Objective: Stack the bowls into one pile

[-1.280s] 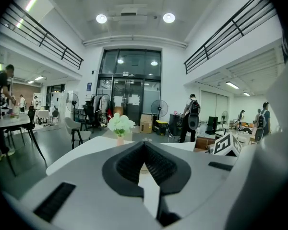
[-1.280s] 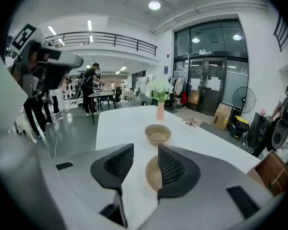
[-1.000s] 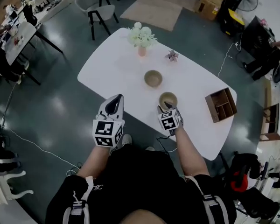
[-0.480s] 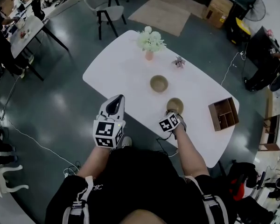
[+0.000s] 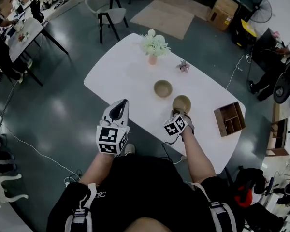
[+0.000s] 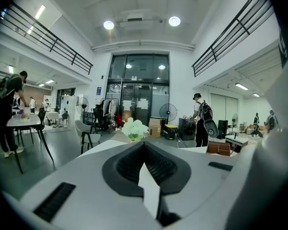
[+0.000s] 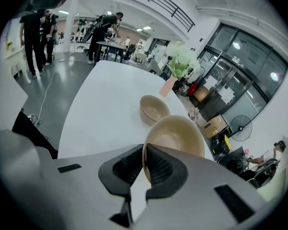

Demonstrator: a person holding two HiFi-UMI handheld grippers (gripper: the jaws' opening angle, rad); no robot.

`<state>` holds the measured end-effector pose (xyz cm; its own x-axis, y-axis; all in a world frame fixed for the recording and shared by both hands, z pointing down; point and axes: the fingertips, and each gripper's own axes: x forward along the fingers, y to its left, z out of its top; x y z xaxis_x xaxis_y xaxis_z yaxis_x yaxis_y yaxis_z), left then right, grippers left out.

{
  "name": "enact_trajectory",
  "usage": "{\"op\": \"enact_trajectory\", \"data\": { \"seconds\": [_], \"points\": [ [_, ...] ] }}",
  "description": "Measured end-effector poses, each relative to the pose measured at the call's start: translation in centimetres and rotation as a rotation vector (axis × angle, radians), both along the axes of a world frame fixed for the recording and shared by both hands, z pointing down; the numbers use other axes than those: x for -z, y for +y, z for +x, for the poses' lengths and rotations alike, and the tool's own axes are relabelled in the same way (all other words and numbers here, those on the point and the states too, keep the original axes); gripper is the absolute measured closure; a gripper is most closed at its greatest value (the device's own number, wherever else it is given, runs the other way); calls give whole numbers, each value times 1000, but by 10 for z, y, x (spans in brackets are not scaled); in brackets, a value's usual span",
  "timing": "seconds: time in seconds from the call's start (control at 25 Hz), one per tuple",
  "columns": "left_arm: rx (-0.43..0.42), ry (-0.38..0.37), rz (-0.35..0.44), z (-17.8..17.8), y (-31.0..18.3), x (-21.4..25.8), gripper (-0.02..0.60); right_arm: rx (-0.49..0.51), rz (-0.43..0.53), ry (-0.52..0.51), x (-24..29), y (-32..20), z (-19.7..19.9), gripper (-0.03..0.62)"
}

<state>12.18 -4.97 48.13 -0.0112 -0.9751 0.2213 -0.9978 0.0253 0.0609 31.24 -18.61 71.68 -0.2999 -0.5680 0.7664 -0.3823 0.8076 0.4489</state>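
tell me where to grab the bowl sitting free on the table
Pinch its rim on the near side, coming from above, one jaw inside and one outside: the free bowl sits upright with a thin open wall. The right gripper grips the other bowl likewise.

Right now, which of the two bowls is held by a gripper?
The bowl nearer the person: the right gripper has just closed its jaws on the rim. The other bowl, nearer the flowers, stands free.
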Motion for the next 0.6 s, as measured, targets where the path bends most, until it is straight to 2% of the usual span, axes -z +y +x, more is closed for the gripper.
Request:
{"op": "enact_trajectory", "data": {
  "seconds": [0.36, 0.6],
  "points": [
    [37, 12, 11, -19, 8, -2, 569, 108, 128, -22, 48, -36, -52, 566],
    [69, 13, 12, -42, 12, 0, 569, 171, 92, -35, 49, -44, -96, 566]
  ]
}}
